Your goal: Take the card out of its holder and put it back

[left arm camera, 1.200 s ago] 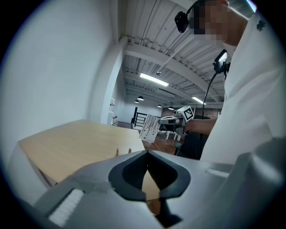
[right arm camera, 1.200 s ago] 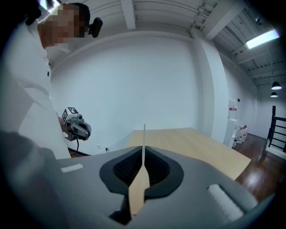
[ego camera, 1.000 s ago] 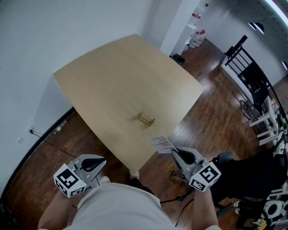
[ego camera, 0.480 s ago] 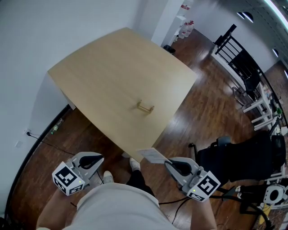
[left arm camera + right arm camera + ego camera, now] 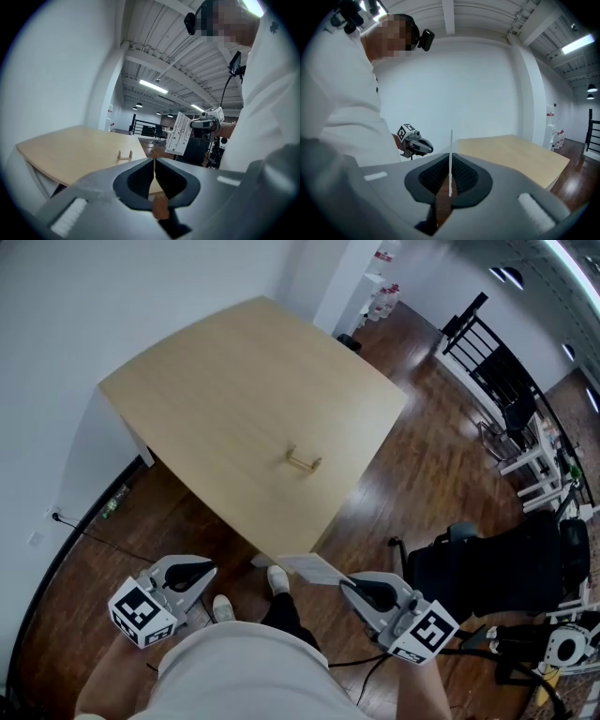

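While edge-on — card between right fingers

Pale wood tabletop sits angled off the white wall, with dark plank floor all round it. A black cable trails along the floor by the wall. On the right there's a black office chair, black railings beyond, and white shelving in the far corner. Strip lights glow overhead.

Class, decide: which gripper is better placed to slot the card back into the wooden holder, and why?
Right, likely. The right gripper is shut on the card; the left gripper is shut, empty. The holder stands empty.
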Available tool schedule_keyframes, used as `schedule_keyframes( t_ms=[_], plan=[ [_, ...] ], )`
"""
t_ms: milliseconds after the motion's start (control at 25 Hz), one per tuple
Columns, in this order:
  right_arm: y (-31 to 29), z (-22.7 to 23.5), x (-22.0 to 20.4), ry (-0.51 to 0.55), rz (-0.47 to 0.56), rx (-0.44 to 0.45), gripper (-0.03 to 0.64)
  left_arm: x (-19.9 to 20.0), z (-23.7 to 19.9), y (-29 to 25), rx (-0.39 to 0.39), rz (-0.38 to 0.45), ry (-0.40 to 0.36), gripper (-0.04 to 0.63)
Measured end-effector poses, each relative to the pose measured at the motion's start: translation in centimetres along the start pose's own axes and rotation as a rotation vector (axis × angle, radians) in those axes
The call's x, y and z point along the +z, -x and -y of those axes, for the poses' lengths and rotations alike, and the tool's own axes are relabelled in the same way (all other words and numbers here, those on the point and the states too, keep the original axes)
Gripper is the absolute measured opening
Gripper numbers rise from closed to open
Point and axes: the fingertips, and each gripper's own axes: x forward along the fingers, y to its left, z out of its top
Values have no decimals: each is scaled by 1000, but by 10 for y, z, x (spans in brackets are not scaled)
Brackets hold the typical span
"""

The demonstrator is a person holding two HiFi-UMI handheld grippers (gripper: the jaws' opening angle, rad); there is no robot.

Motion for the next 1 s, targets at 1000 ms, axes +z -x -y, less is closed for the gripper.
schedule_keyframes(
  t_ms=[1000],
  plan=[
    [-34,126,7,70,-8,38,20,18,-11,-12,163,48,58,43]
  ],
)
